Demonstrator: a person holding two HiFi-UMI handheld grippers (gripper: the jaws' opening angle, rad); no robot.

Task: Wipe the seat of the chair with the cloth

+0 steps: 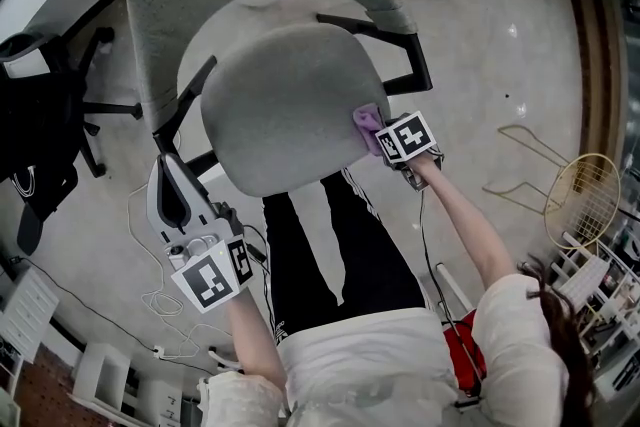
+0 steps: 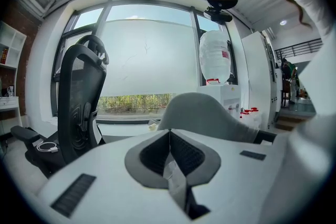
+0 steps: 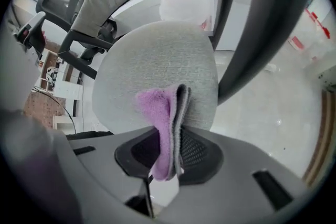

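One cloth (image 3: 156,113) in the right hand-held gripper (image 3: 173,136) touches the seat (image 3: 152,57)

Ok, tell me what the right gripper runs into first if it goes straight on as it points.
The right gripper, jaws shut on the purple cloth, points at the chair's grey seat. The cloth's leading edge would meet that seat first, probably almost at once; depth is unclear.

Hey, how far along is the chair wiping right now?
Done: the purple cloth is picked up, clamped in the right gripper. In hand: it sits at the right edge of the grey seat. Left: apparently the whole seat. The left gripper is shut, empty, off the chair.
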